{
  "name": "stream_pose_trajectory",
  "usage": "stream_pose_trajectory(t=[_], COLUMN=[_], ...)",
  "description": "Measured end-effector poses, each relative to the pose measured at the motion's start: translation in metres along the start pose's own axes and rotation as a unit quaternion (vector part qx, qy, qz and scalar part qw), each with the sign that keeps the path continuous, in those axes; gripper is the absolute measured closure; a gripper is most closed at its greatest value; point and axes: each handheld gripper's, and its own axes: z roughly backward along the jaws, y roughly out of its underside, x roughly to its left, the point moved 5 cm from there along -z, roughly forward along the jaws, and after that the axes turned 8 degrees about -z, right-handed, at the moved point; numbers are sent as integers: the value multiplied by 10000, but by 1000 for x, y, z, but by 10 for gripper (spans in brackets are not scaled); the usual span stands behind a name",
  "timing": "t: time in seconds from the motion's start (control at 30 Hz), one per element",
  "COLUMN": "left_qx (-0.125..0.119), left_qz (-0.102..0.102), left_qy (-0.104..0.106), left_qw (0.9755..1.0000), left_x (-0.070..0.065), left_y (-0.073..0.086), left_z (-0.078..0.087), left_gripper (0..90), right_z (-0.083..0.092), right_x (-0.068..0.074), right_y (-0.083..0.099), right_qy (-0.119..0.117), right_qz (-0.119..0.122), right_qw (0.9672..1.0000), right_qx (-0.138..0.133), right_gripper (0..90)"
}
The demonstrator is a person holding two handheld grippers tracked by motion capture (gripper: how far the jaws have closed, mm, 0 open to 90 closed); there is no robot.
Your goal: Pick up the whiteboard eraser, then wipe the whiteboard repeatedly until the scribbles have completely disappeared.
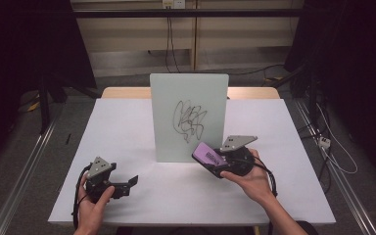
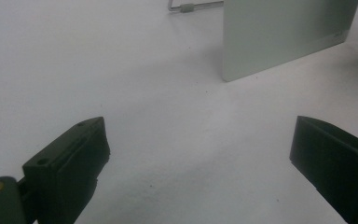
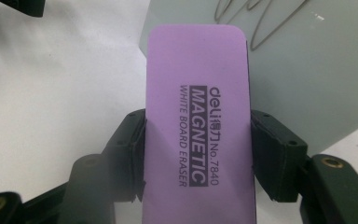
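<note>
**Eraser Poised at Scribbled Whiteboard**

The left gripper point(image 1: 127, 185) is resting wide open and empty on the white table point(image 1: 127, 122). The whiteboard point(image 1: 188, 117) is standing upright mid-table. The right gripper point(image 3: 198, 140) is clamping a purple eraser point(image 3: 198, 121) just before the board's lower right corner.

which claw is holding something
The right claw: its jaws are shut on the purple eraser near the whiteboard. The left claw is open, with bare table between its jaws.
</note>
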Motion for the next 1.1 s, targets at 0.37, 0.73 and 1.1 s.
stream_pose_trajectory(t=[0.37,0.73,1.1], left_qx=[56,54,46], left_qz=[24,-2,55], left_qy=[-13,-18,17], left_qw=[10000,10000,10000], left_x=[2,0,2], left_y=[2,2,4], left_z=[1,1,2], left_gripper=[44,44,45], right_z=[13,20,25], right_x=[-1,0,-2], right_y=[-10,-18,-32], right_qy=[151,225,360], right_qz=[74,185,283], right_qw=[9993,9979,9964], right_qx=[-346,-581,-720], right_gripper=[414,414,414])
